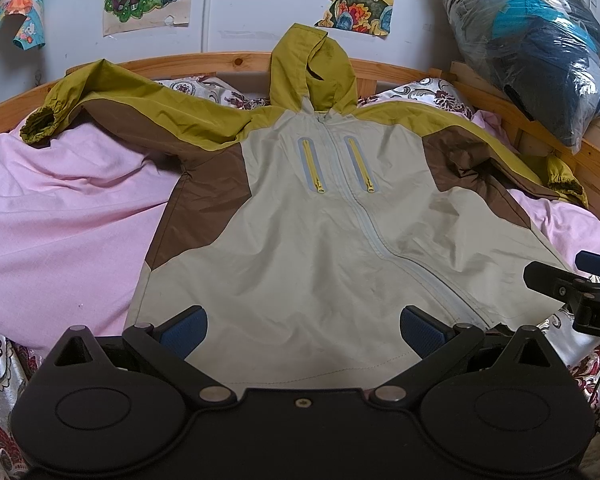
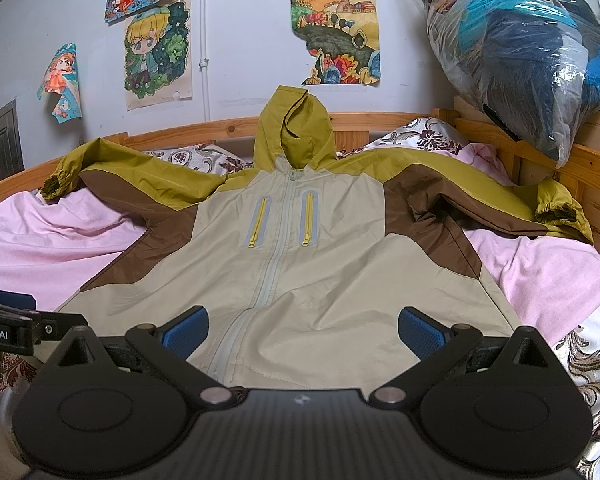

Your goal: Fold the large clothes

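In the left wrist view, your left hand-held gripper [image 1: 303, 332] is released, its blue pads wide apart just above the jacket's hem. The jacket [image 1: 320, 232] lies spread front-up on the pink sheet [image 1: 52, 216], hood [image 1: 314, 68] against the wooden bed rail [image 1: 220, 60]. Left of the jacket the sheet is bare.

In the right wrist view, your right hand-held gripper [image 2: 303, 332] is released too, over the hem beside the jacket's zipper [image 2: 268, 268]. Right of the jacket, one cuff [image 2: 560, 216] reaches the rail.
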### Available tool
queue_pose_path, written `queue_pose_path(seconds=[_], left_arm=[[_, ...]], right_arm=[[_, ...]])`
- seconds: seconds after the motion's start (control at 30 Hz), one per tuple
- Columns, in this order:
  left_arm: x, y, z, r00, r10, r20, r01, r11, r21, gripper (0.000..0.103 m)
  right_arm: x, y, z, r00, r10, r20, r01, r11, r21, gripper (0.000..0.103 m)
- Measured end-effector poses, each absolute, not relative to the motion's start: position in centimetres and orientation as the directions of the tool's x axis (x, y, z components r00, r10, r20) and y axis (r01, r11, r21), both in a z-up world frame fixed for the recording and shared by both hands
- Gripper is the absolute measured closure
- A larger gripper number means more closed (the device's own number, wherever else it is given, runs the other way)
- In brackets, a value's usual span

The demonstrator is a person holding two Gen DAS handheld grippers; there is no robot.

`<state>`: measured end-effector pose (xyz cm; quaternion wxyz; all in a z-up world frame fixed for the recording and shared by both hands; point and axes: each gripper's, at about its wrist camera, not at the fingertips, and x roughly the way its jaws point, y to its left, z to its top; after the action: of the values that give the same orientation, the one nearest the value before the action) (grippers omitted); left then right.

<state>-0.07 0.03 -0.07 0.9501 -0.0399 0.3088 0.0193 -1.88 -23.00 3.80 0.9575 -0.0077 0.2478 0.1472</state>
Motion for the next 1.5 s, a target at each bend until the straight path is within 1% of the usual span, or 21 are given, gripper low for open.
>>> queue_pose_path(seconds=[0.27,0.43,0.57,0.67,0.73,0.83,0.97,1.17,1.33,1.4,1.5], left_arm=[[-0.1,0.1,-0.1,0.807,0.015,-0.591,-0.064,0.996,-0.061,0.001],[0.5,0.6,-0.1,0.791,0.054,-0.609,-0.085,0.996,-0.022,0.001],[1.4,0.7,0.2,0.787,0.088,-0.611,-0.113,0.994,-0.003,0.001],[2.7,0.8,0.8,0.786,0.106,-0.61,-0.134,0.991,-0.001,0.001],[3.6,0.8,1.5,0.792,0.114,-0.6,-0.143,0.99,-0.002,0.001],[5.1,0.4,2.6,0.804,0.125,-0.582,-0.14,0.99,0.021,0.001],[7.3,-0.7,4.1,0.811,0.13,-0.57,-0.124,0.991,0.05,0.001],[11.1,-2.0,5.5,0.803,0.108,-0.586,-0.088,0.994,0.062,0.001],[14.4,-3.1,5.4,0.794,0.105,-0.598,-0.065,0.994,0.089,0.001],[15.2,-3.5,4.9,0.801,0.093,-0.591,-0.052,0.995,0.086,0.001],[16.5,-4.1,3.6,0.807,0.064,-0.588,-0.031,0.997,0.067,0.001]], right_arm=[[-1.9,-23.0,3.7,0.832,0.275,-0.482,-0.283,0.957,0.058,0.0],[-1.3,-23.2,3.2,0.818,0.252,-0.517,-0.257,0.964,0.064,0.0],[0.3,-23.8,2.9,0.771,0.227,-0.595,-0.211,0.973,0.097,0.0],[1.7,-23.9,3.0,0.739,0.142,-0.659,-0.159,0.987,0.033,0.0],[2.5,-23.8,3.3,0.738,0.077,-0.671,-0.134,0.99,-0.033,0.0],[3.3,-23.7,4.2,0.748,0.045,-0.663,-0.121,0.99,-0.068,0.0],[4.5,-24.0,5.5,0.756,0.061,-0.652,-0.125,0.991,-0.052,0.0],[6.7,-24.7,6.0,0.772,0.045,-0.634,-0.124,0.989,-0.082,0.0],[9.0,-27.5,5.6,0.799,-0.017,-0.601,-0.086,0.986,-0.142,0.0],[10.1,-29.4,5.2,0.813,-0.064,-0.579,-0.06,0.98,-0.192,0.0],[11.8,-32.4,4.6,0.824,-0.113,-0.556,-0.018,0.974,-0.225,0.0]])
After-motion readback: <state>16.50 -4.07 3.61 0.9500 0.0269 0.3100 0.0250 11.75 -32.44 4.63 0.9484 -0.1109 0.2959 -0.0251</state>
